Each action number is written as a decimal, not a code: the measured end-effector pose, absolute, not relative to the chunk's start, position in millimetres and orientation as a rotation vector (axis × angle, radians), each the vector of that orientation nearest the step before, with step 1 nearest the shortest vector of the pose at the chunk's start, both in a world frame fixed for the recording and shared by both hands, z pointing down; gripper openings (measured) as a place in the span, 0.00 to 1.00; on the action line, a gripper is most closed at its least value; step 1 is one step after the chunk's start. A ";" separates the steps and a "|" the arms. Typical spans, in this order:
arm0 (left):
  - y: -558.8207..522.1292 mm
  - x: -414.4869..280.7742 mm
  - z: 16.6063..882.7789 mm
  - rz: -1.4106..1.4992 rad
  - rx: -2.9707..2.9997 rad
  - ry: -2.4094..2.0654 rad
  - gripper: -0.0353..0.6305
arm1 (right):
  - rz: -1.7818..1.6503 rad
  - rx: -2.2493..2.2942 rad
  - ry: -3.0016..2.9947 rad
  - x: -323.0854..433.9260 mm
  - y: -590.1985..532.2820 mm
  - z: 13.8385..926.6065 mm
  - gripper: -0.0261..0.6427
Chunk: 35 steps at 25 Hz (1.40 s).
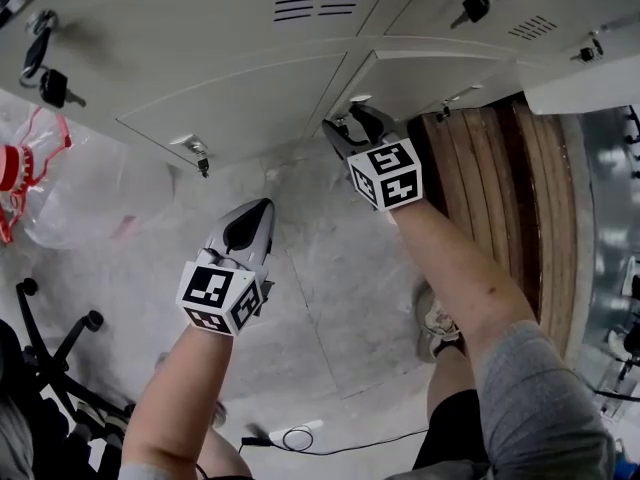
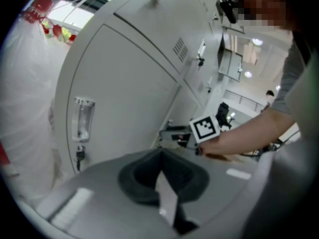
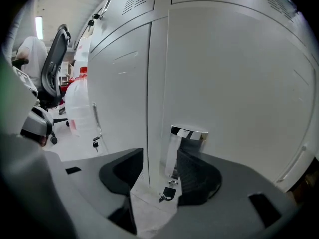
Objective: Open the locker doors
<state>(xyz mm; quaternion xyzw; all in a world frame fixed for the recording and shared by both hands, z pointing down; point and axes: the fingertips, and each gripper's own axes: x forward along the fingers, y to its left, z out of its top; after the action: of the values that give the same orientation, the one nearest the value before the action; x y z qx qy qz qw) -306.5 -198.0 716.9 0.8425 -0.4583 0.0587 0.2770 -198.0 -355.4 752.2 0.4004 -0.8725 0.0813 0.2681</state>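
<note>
Grey floor (image 1: 320, 298) bears lockers (image 1: 240, 98), a chair (image 1: 60, 358) and a cable (image 1: 300, 438).

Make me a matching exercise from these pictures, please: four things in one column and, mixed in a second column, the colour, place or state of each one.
Things
1. left gripper
2. right gripper
3. wooden planks
4. plastic bag

Descriptions
A. clear, with red parts, at the left of the head view
B. jaws apart, at the chrome handle of a locker door
C. jaws together, nothing between them
D. brown, at the right of the head view

Pairs: 1-C, 2-B, 3-D, 4-A
</note>
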 end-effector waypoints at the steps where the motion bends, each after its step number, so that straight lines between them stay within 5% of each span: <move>1: -197.5 -306.0 717.5 0.157 2.261 -1.230 0.06 | 0.213 1.076 -2.355 -196.4 -351.0 752.3 0.35; 16: -186.1 -289.5 723.8 0.169 2.258 -1.197 0.06 | 0.379 1.325 -2.227 -119.4 -270.7 755.6 0.22; 35: -171.8 -307.4 731.6 0.183 2.221 -1.214 0.06 | 0.638 1.324 -2.186 -54.3 -225.1 759.9 0.20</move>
<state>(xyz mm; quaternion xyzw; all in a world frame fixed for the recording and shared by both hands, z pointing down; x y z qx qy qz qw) -307.4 -171.8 731.6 0.8356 -0.4568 0.0689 0.2973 -54.3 -225.1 759.9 0.4865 -0.8034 0.2343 0.2510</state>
